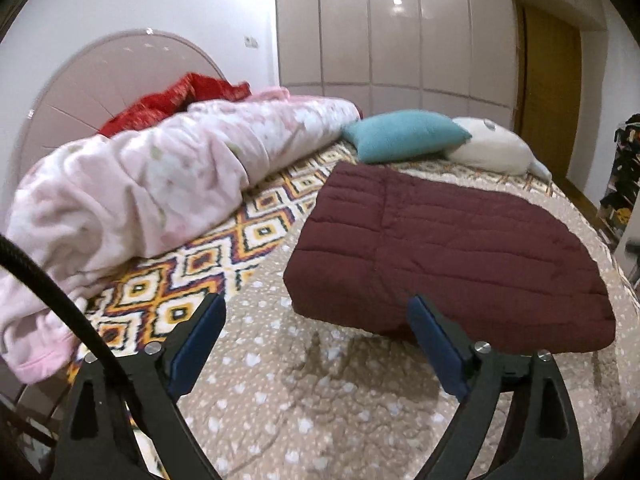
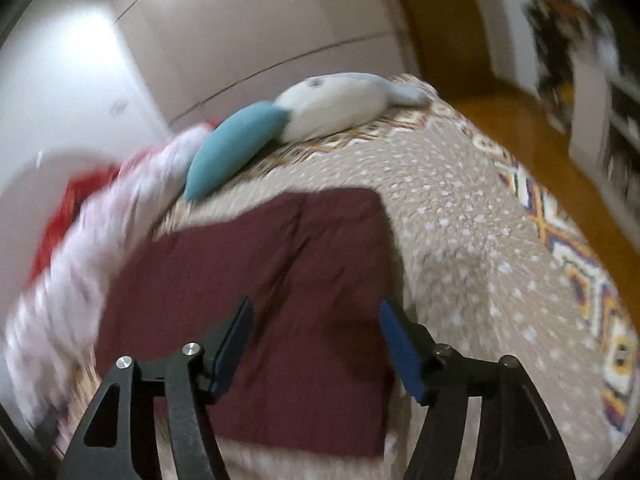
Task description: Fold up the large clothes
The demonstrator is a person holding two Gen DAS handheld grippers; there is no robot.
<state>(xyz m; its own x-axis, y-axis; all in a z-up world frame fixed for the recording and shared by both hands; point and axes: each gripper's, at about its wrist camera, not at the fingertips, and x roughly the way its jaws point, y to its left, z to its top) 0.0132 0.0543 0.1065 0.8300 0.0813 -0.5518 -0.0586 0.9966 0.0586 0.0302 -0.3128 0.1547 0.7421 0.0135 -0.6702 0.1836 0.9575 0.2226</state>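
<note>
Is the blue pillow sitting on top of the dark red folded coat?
No, the teal pillow lies on the bedspread beyond the folded maroon coat, next to a white plush toy.

A rolled pink blanket (image 1: 160,168) lies along the headboard (image 1: 108,76), a red cloth (image 1: 176,100) behind it. 1 teal cushion (image 1: 404,134) touches a white plush toy (image 1: 492,146). Wardrobe doors (image 1: 392,32) stand beyond.

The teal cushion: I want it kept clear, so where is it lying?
In both views the teal cushion lies at the bed's far end, between the pink duvet and the white plush.
</note>
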